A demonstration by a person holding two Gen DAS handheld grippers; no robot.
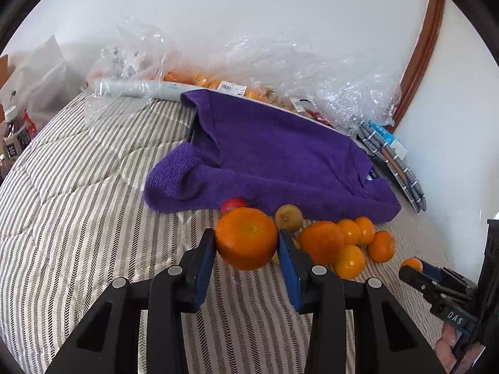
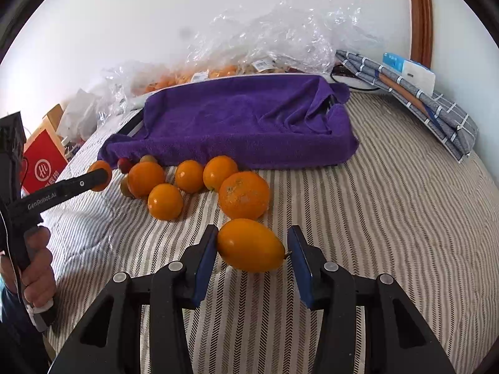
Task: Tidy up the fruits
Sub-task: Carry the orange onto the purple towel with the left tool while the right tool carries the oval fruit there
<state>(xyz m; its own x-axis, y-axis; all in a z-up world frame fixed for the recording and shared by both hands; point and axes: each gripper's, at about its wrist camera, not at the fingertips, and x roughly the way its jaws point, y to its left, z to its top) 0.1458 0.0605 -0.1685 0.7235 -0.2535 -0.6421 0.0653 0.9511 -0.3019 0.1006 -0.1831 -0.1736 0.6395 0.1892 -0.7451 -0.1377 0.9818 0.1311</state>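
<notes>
Apparently sorting by kind, the left gripper (image 1: 247,239) clamps a round orange mandarin (image 1: 246,238) clear of the striped bed quilt (image 1: 78,218), while the right gripper (image 2: 252,246) straddles an oval yellow-orange fruit (image 2: 251,245), jaws open with a gap on one side.

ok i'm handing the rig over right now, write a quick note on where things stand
Left hand-held gripper: shut on a round orange, lifted off the bed.
Right hand-held gripper: jaws around an oval yellow-orange fruit, one pad touching, the other apart; not gripped yet.
Loose oranges lie on the striped quilt in front of the purple towel-lined tray.
Done: nothing in the tray yet.
Left: probably moving all the fruit into it.
</notes>
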